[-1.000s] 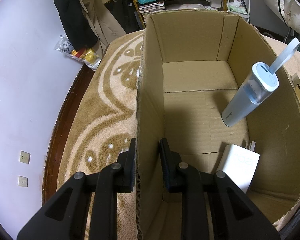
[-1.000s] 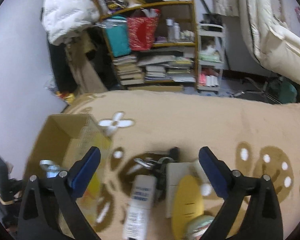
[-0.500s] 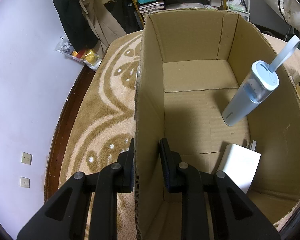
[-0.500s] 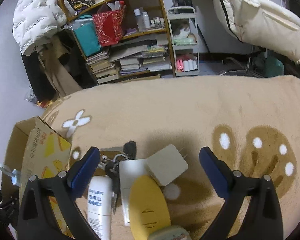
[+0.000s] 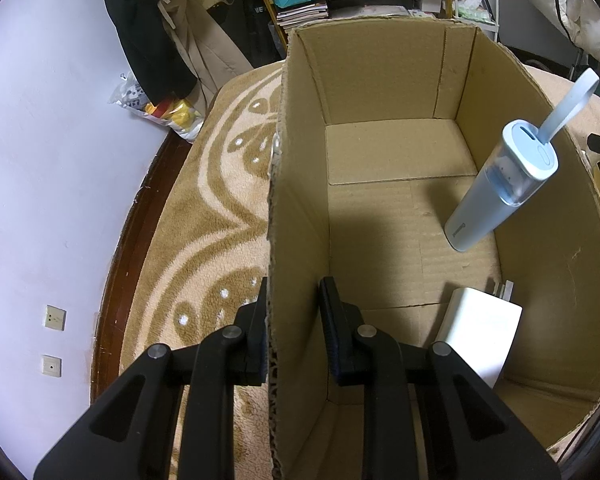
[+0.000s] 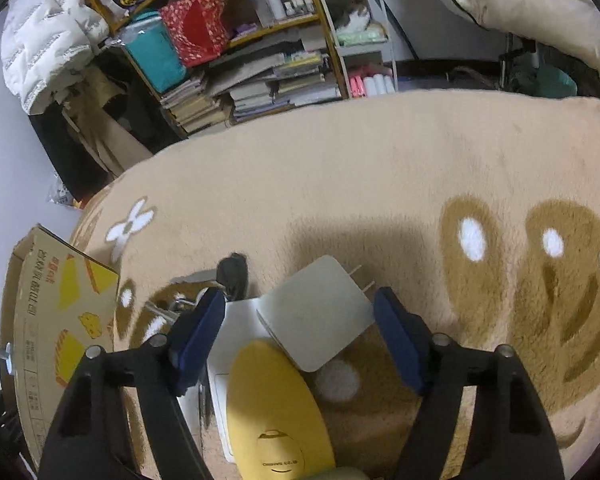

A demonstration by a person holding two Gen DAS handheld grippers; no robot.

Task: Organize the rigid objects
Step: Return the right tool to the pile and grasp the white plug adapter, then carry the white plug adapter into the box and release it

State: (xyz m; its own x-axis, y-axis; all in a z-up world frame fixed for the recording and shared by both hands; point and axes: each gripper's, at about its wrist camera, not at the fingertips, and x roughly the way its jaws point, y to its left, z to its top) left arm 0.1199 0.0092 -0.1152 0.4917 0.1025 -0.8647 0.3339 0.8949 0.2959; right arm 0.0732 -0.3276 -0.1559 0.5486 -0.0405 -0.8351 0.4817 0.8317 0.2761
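Cardboard box [image 5: 380,80] sits on the patterned rug [image 5: 220,208], its left wall pinched between the fingers of the left gripper [image 5: 294,316]. Inside, a pale blue bottle [image 5: 500,192] leans on the right wall, a white charger [image 5: 480,332] near it. The right gripper [image 6: 300,324] hangs wide open over a grey plug adapter [image 6: 316,312], which lies between its fingers, propped on a white block [image 6: 236,320] beside a yellow case [image 6: 276,412].

Box [image 5: 380,92] mid floor free; bottle [image 5: 496,188], charger [image 5: 480,324] crowd right wall.
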